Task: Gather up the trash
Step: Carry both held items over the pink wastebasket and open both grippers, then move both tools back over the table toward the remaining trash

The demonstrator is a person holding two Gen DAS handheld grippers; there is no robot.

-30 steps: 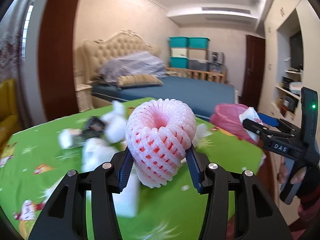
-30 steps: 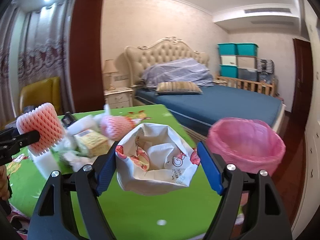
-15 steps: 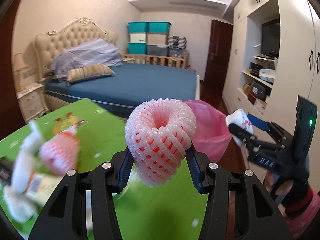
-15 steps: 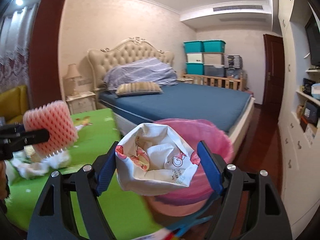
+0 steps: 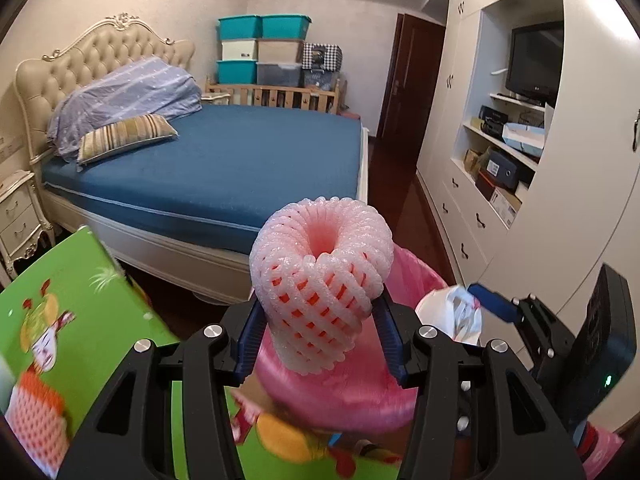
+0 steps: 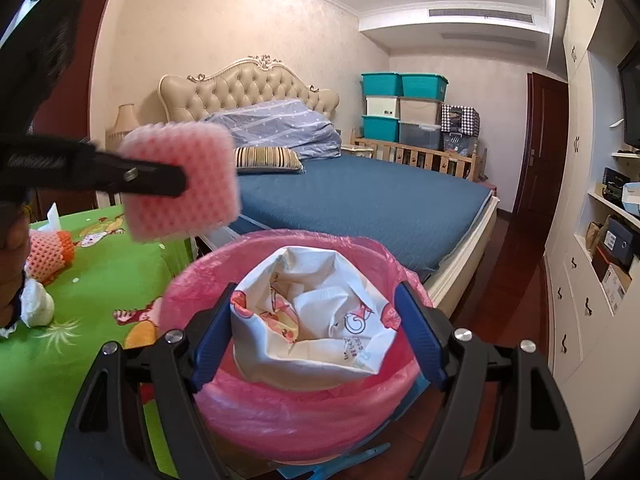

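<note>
Both loads hang over the pink-lined bin [image 6: 280, 412], unreleased: the right gripper [image 6: 316, 320] is clamped on a crumpled bag [image 6: 312, 332], the left gripper [image 5: 316, 328] on a foam net [image 5: 320, 280]. Another net [image 6: 48, 254] and tissues [image 6: 36, 304] remain near the table's [image 6: 100, 280] edge.

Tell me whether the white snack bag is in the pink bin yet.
Not yet. The white snack bag sits clamped in the right tool, above the open mouth of the pink bin, unreleased.

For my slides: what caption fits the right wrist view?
Right tool holds a printed paper bag above the pink-lined bin.
</note>
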